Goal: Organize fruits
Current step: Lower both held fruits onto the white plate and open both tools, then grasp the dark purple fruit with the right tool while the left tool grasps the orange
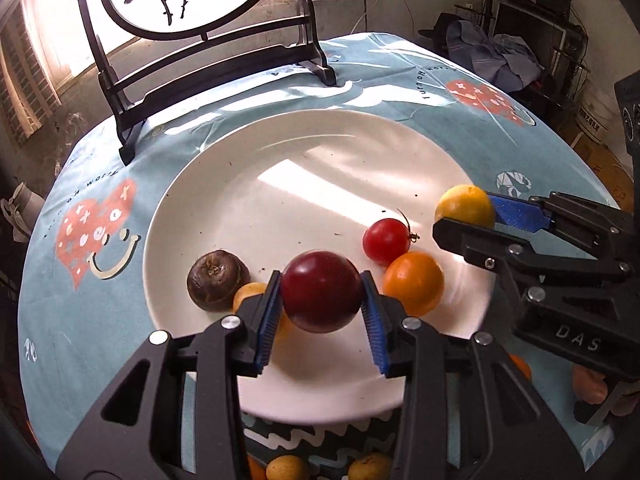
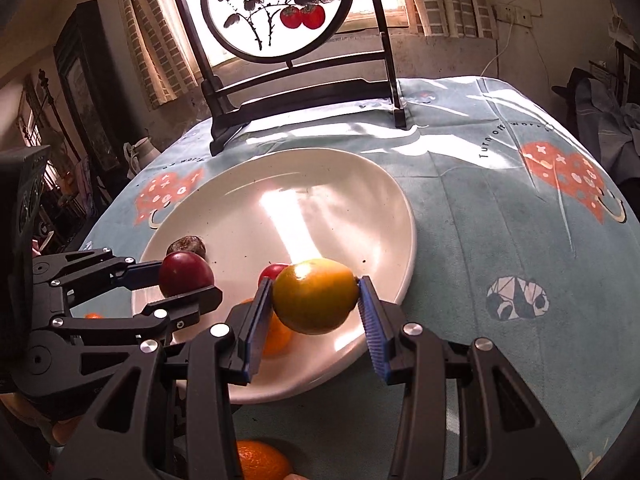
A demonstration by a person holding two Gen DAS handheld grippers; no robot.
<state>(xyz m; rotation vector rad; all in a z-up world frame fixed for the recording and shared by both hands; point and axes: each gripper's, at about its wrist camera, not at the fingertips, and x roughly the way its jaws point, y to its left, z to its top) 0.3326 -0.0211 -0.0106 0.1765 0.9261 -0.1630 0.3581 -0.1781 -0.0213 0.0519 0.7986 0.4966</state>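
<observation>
Left gripper (image 1: 322, 300) clamped on dark red plum (image 1: 321, 291) above white plate (image 1: 248, 200), right gripper (image 2: 316, 304) clamped on yellow-green citrus (image 2: 315, 295) beside it, both angled downward.

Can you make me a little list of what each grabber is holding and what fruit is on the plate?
left gripper: shut on dark red plum, over the plate
right gripper: shut on yellow lemon, over the plate's near edge
white plate: holds a red tomato, an orange, a brown fruit
behind plate: persimmon painting on stand
</observation>
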